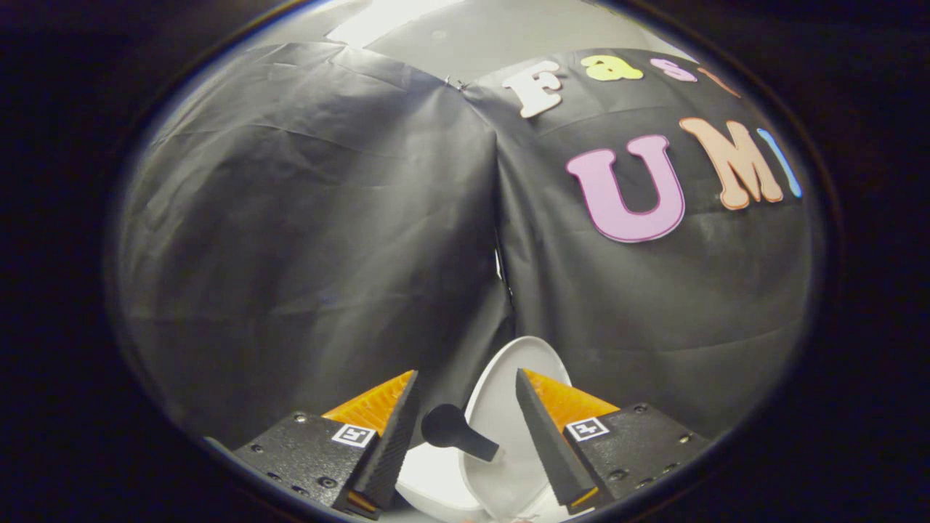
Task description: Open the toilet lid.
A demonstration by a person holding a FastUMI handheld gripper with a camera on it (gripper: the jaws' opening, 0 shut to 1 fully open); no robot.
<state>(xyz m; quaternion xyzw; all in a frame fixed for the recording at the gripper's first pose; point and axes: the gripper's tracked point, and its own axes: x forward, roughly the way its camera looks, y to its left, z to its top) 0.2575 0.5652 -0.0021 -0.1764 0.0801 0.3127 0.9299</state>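
- Showing the toilet lid (501, 407) standing raised, nearly upright, between and just beyond the fingers of the gripper (465, 428).
- Gripper fingers apart, clamped on nothing; a dark knobbed handle (454, 432) juts from the lid into the gap between them.
- Judged progress: lid appears open already; only withdrawal seems left.
- Booth wall (305, 218) lies beyond.
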